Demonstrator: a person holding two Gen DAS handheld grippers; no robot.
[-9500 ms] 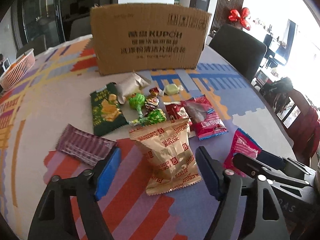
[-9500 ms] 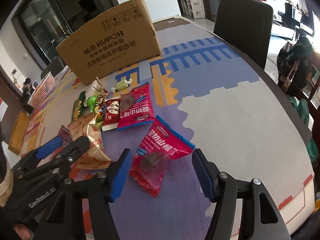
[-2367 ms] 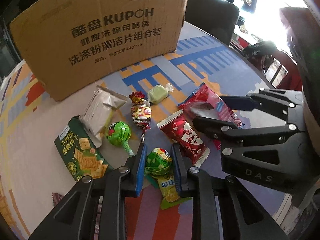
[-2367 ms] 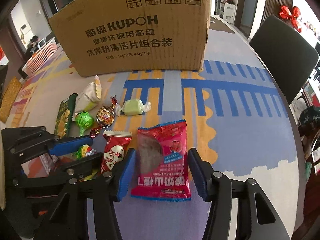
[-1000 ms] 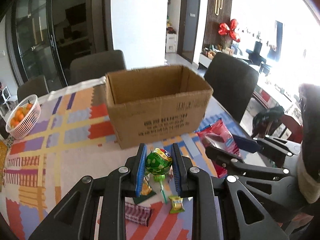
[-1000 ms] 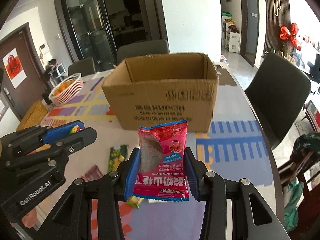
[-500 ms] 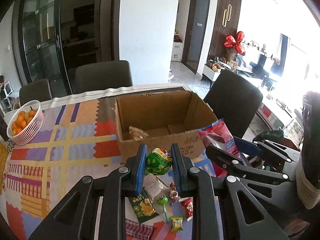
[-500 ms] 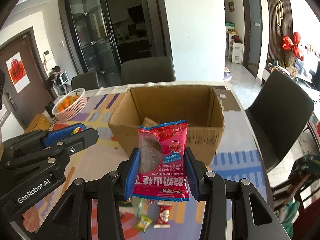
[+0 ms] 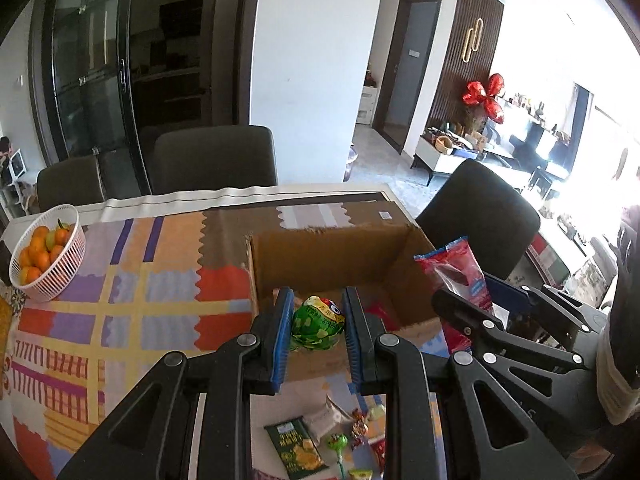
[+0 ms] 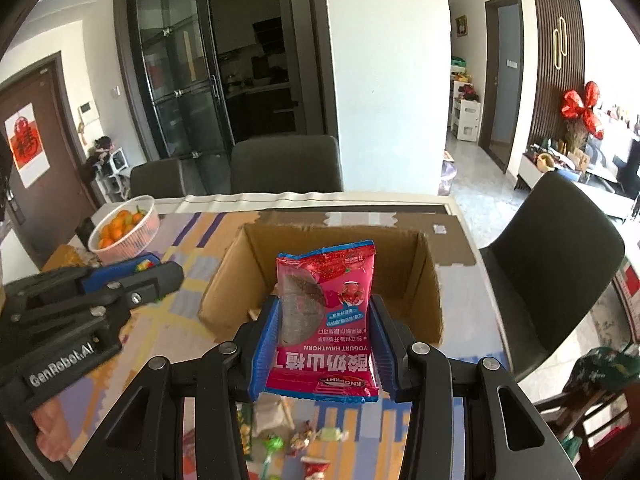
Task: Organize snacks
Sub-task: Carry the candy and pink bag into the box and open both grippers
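My left gripper is shut on a green lollipop, raised in front of the open cardboard box. To its right, my right gripper is shut on a red yogurt hawthorn packet, also held up before the box; the packet shows in the left wrist view too. Below both grippers several loose snacks lie on the patterned tablecloth, among them a green cracker pack and a second lollipop. A few packets show inside the box.
A white basket of oranges stands at the table's far left. Dark chairs line the far side, and another chair is at the right. The other gripper's black body fills the left of the right wrist view.
Both grippers have risen and moved toward the box with their snacks held. The box's inside now shows from higher up, and the loose snacks have dropped to the bottom of both views.
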